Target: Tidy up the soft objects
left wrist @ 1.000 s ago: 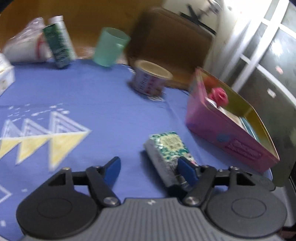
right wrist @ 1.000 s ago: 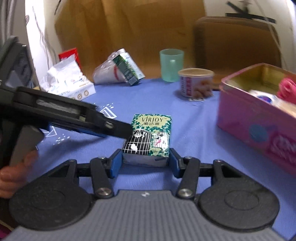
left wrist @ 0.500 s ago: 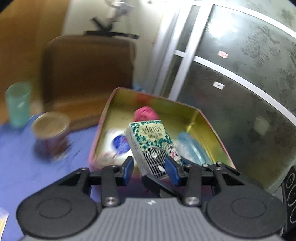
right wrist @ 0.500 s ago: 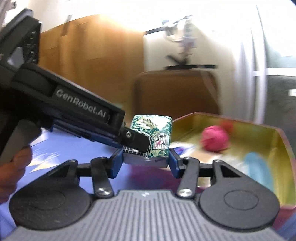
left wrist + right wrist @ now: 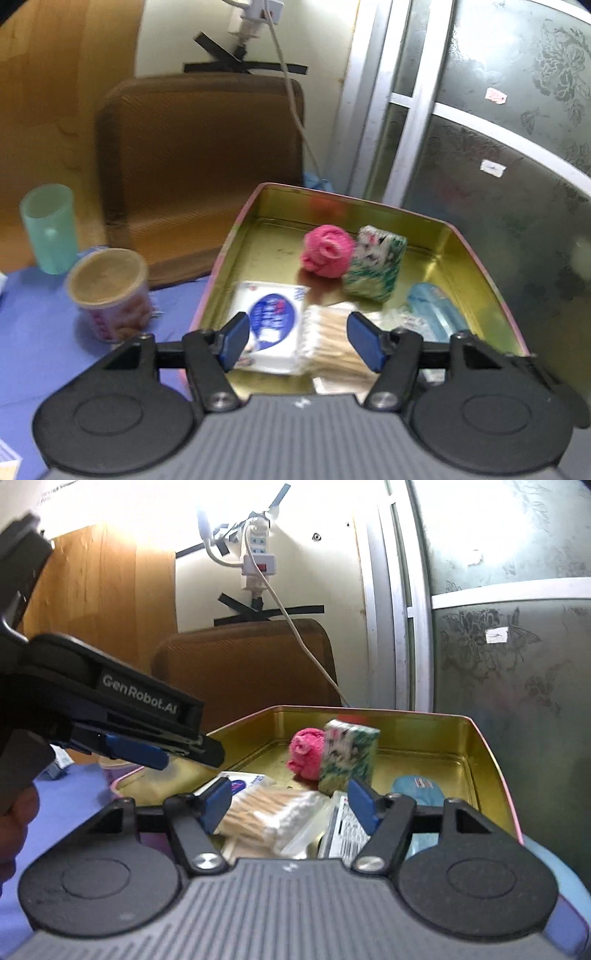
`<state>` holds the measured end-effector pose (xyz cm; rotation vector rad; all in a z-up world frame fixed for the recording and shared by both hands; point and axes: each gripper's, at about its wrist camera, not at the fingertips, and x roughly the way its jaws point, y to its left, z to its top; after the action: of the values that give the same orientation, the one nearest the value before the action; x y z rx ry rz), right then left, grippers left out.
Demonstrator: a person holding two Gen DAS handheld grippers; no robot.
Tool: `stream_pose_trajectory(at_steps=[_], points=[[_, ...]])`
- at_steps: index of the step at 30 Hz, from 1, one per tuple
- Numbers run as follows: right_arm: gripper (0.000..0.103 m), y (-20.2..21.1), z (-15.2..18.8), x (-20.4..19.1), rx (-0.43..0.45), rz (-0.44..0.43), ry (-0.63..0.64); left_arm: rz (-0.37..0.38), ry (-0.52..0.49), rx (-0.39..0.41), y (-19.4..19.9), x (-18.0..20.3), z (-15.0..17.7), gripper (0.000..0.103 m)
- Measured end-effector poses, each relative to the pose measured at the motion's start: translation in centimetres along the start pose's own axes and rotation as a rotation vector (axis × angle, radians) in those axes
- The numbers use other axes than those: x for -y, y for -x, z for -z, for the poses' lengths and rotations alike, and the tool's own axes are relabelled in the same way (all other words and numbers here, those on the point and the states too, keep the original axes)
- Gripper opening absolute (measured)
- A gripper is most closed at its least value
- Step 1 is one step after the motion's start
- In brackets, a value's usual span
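Tin box [image 5: 236, 236] on surface [image 5: 40, 339], right of snack cup [image 5: 110, 291]. Tumbler [image 5: 48, 229] behind cup, to left. Chair back [image 5: 199, 155] behind surface and box. In box: yarn ball [image 5: 327, 251] toward far end, tissue pack [image 5: 375, 267] touching ball on right. Wipes pack [image 5: 271, 325] at near left, cotton swabs [image 5: 328, 339] just right of it. Pouch [image 5: 434, 314] along right wall.

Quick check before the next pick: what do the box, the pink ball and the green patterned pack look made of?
Box: looks like thin metal, a glossy gold inside that mirrors its contents, pink outside.
Pink ball: fuzzy matte yarn or terry cloth, rolled; which one is unclear.
Green patterned pack: printed wrapper, blurred, likely plastic film over tissues, corners soft and rounded.
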<state>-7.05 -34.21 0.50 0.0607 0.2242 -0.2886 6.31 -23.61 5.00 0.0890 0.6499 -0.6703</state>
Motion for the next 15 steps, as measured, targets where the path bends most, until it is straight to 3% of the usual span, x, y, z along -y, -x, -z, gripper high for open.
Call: stream_pose_trajectory(at_steps=[4, 8, 12, 15], points=[[0.071, 2.4, 0.4, 0.0, 0.017, -0.013, -0.032, -0.084, -0.040, 0.021, 1.7, -0.4, 1.3, 0.066], [0.071, 4.1, 0.2, 0.1, 0.032, -0.026, -0.088, -0.125, -0.045, 0.039, 3.7, -1.0, 2.6, 0.078], [0.071, 5.4, 0.0, 0.3, 0.038, -0.047, -0.176, -0.148, -0.040, 0.049, 5.6, -1.5, 3.8, 0.079], [0.072, 6.0, 0.0, 0.2, 0.036, -0.068, -0.231, -0.165, -0.041, 0.053, 6.6, -1.8, 4.6, 0.088]])
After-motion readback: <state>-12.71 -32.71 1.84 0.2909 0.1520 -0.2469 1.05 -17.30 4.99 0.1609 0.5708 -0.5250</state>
